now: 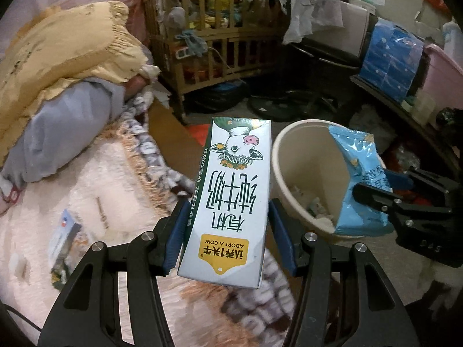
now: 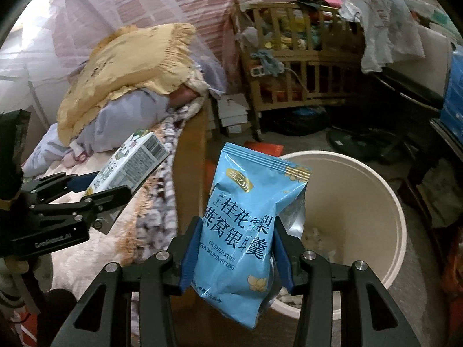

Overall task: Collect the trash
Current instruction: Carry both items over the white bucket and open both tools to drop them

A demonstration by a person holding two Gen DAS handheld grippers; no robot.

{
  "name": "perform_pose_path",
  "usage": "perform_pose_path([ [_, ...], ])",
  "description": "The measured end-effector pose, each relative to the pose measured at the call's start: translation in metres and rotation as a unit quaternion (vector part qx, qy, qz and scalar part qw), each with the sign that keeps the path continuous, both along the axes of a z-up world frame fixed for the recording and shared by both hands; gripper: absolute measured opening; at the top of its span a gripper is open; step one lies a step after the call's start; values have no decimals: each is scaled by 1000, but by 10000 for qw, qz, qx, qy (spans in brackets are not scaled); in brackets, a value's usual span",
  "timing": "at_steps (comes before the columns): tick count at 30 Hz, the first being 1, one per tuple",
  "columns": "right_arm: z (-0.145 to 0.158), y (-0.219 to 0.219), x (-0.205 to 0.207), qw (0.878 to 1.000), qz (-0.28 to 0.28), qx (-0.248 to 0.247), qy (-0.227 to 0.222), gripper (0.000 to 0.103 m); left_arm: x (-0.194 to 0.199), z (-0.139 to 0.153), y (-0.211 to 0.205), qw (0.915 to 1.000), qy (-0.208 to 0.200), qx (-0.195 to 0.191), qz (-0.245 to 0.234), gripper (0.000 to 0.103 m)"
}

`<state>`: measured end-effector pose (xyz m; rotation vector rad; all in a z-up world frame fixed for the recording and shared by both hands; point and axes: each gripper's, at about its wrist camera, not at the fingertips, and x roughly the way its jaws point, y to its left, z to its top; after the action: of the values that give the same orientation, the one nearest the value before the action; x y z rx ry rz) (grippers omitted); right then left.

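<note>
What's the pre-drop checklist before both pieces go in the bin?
1. Left gripper clamped on milk carton: ok.
2. Right gripper clamped on blue snack bag: ok.
3. Bin mouth open and unobstructed: ok.
4. Room left in bin: ok, only some scraps at the bottom.
5. Blue snack bag over the bin opening: ok, its upper end overlaps the rim.
6. Milk carton over the opening: not ok, it sits over the bed edge, beside the bin.

Each camera sits just behind its tool, looking forward and downward along the fingers at close range. Both views share the bin (image 1: 292, 156) (image 2: 376, 202) ahead, the bed (image 1: 86, 188) (image 2: 95, 248) leftward, and the crib (image 1: 214, 34) (image 2: 301, 57) beyond.
</note>
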<state>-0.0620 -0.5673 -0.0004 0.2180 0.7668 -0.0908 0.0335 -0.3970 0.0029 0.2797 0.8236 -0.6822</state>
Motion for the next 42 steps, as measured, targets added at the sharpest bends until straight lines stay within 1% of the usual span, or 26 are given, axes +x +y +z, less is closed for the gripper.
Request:
perform_pose_path([
  [4,-8,-16,0,9997,-174,147,4,44,1,-3,-17,9999,93,-23,-107,54],
  [14,-25,-46,-2,9980,-537,320,121,44,2,-15,-51,9995,169,58,-247,54],
  [22,-37,-57,-3,9968,-697,68,391,44,6,-25,-69,9991,273,90,-305,54],
  [27,-37,-60,-4,9967,-713,91,366,44,10,-31,-78,9988,357,83,-331,54],
  [37,-37,-62,-4,9959,-824,39,374,44,17,-40,-96,9967,673,-92,-448,54],
  [42,-40,-69,-5,9949,-914,52,430,46,19,-43,-102,9954,812,-168,-485,54],
])
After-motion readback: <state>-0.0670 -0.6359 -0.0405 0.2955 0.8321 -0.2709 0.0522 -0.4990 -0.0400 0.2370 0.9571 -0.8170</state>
